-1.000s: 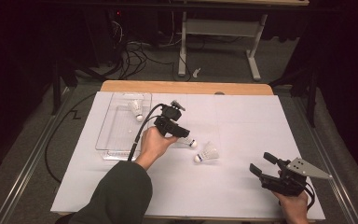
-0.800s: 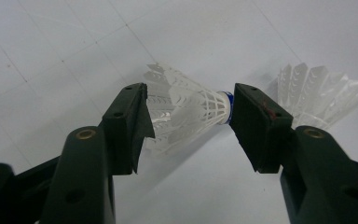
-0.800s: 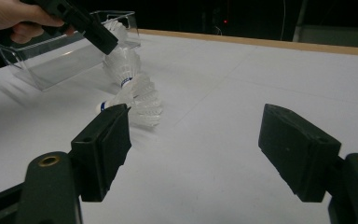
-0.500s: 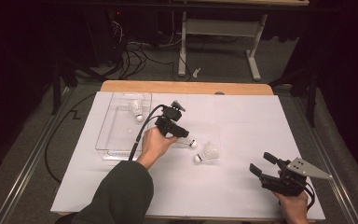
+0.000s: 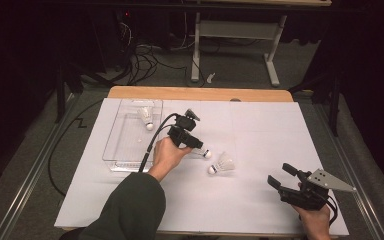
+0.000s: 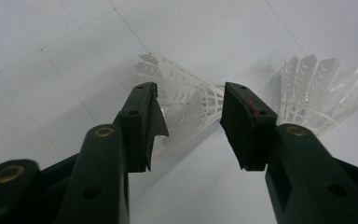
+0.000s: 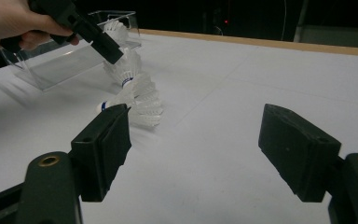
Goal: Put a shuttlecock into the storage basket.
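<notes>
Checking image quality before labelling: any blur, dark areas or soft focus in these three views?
High view: white table sheet evenly lit, surrounding floor nearly black, slightly soft overall. Left gripper view: jaws blurred up close, shuttlecock between them fairly sharp, second shuttlecock bright and a bit washed out. Right gripper view: near jaws soft, clear tray and background dim, faint shadows on the sheet.

High view overhead, 2 tool views close, sharing shuttlecocks (image 5: 222, 163).

left tongs (image 6: 189, 123) narrower around shuttlecock (image 6: 186, 100)
</notes>
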